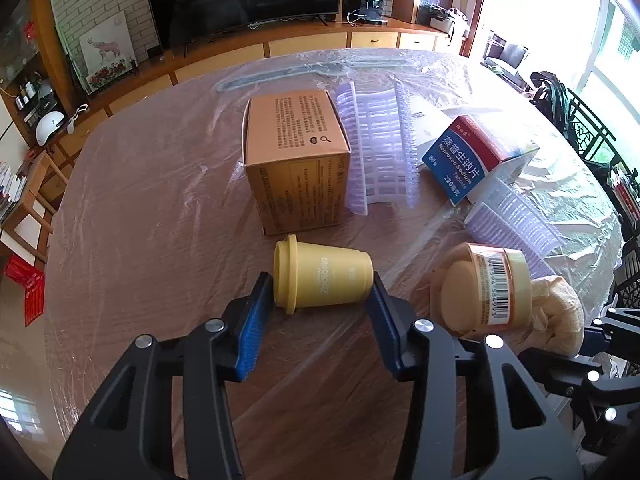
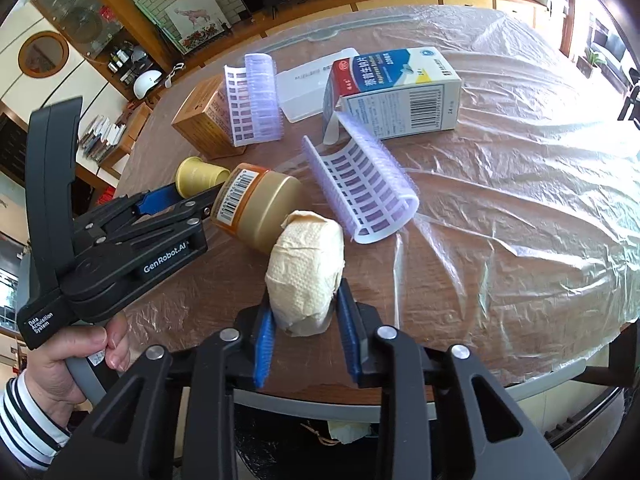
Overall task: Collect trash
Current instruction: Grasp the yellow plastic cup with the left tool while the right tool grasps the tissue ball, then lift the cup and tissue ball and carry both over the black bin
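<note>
A small yellow cup [image 1: 322,278] lies on its side on the plastic-covered table [image 1: 152,208]. My left gripper [image 1: 318,292] has its blue pads on both ends of the cup, shut on it. A crumpled beige paper wad [image 2: 306,270] lies near the table's front edge. My right gripper [image 2: 305,308] has its blue pads against both sides of the wad, shut on it. A tan jar with a barcode label [image 2: 256,210] lies on its side between the cup [image 2: 200,176] and the wad. The left gripper also shows in the right wrist view [image 2: 172,200].
A brown cardboard box [image 1: 296,160] stands behind the cup. A blue-and-white medicine box [image 2: 394,92] and two purple slotted plastic pieces [image 2: 360,188] [image 2: 256,100] lie further back. A white lid [image 2: 304,90] lies beside the medicine box. The table edge [image 2: 520,392] is close in front.
</note>
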A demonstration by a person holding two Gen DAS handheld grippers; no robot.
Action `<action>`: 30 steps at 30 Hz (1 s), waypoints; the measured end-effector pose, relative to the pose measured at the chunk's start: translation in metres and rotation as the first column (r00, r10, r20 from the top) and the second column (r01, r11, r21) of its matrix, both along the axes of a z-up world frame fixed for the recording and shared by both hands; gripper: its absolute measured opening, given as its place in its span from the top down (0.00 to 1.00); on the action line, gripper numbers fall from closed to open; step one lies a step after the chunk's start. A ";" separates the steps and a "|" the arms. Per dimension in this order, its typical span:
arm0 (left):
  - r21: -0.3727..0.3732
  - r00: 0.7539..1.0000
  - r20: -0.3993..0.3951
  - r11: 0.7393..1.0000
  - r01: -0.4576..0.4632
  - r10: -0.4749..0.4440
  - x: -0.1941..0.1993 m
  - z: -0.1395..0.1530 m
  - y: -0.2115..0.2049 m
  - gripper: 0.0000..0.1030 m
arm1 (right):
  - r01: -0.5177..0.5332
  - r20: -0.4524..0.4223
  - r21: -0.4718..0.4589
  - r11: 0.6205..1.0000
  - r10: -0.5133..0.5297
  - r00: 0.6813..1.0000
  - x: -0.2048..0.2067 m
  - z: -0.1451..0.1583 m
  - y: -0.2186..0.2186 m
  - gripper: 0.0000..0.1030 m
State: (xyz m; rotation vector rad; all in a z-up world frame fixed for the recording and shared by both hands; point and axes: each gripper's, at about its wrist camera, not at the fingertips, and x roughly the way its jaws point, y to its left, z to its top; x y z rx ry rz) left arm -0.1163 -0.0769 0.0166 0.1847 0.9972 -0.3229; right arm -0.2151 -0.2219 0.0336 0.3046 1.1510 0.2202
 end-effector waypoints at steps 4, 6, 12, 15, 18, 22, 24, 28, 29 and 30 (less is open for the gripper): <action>-0.011 1.000 0.001 1.000 0.002 -0.002 0.000 0.002 0.001 0.53 | 0.009 -0.004 0.023 1.000 -0.008 1.000 -0.003 0.000 -0.009 0.73; -0.020 1.000 0.004 1.000 0.004 -0.004 -0.001 0.003 0.001 0.53 | 0.011 -0.003 0.030 0.999 -0.011 1.000 -0.004 -0.001 -0.016 0.73; -0.028 1.000 0.013 1.000 0.008 -0.008 -0.003 0.008 0.003 0.53 | 0.012 0.002 0.036 0.999 -0.012 1.000 -0.009 0.002 -0.030 0.73; -0.033 1.000 0.014 0.999 0.006 -0.006 -0.004 0.009 0.004 0.53 | 0.017 0.002 0.045 0.999 -0.017 1.000 -0.011 0.003 -0.037 0.73; -0.033 1.000 0.016 0.999 0.006 -0.006 -0.005 0.009 0.004 0.53 | 0.015 0.008 0.047 0.999 -0.015 1.000 -0.012 0.007 -0.041 0.73; -0.040 1.000 0.021 0.999 0.000 0.001 -0.007 0.012 0.006 0.54 | 0.005 0.017 0.044 0.999 -0.006 1.000 -0.012 0.012 -0.041 0.73; -0.041 1.000 0.023 0.999 -0.001 0.002 -0.008 0.014 0.006 0.54 | -0.004 0.021 0.040 0.999 0.003 1.000 -0.013 0.014 -0.041 0.73; -0.044 1.000 0.029 0.999 -0.005 0.006 -0.011 0.016 0.007 0.54 | -0.021 0.029 0.029 0.999 0.020 0.999 -0.013 0.018 -0.042 0.73; -0.045 1.000 0.029 0.999 -0.007 0.008 -0.012 0.017 0.008 0.54 | -0.023 0.031 0.026 0.999 0.023 0.999 -0.012 0.018 -0.042 0.73; -0.047 1.000 0.029 0.999 -0.009 0.010 -0.012 0.017 0.009 0.54 | -0.027 0.031 0.023 0.999 0.026 0.999 -0.012 0.018 -0.043 0.73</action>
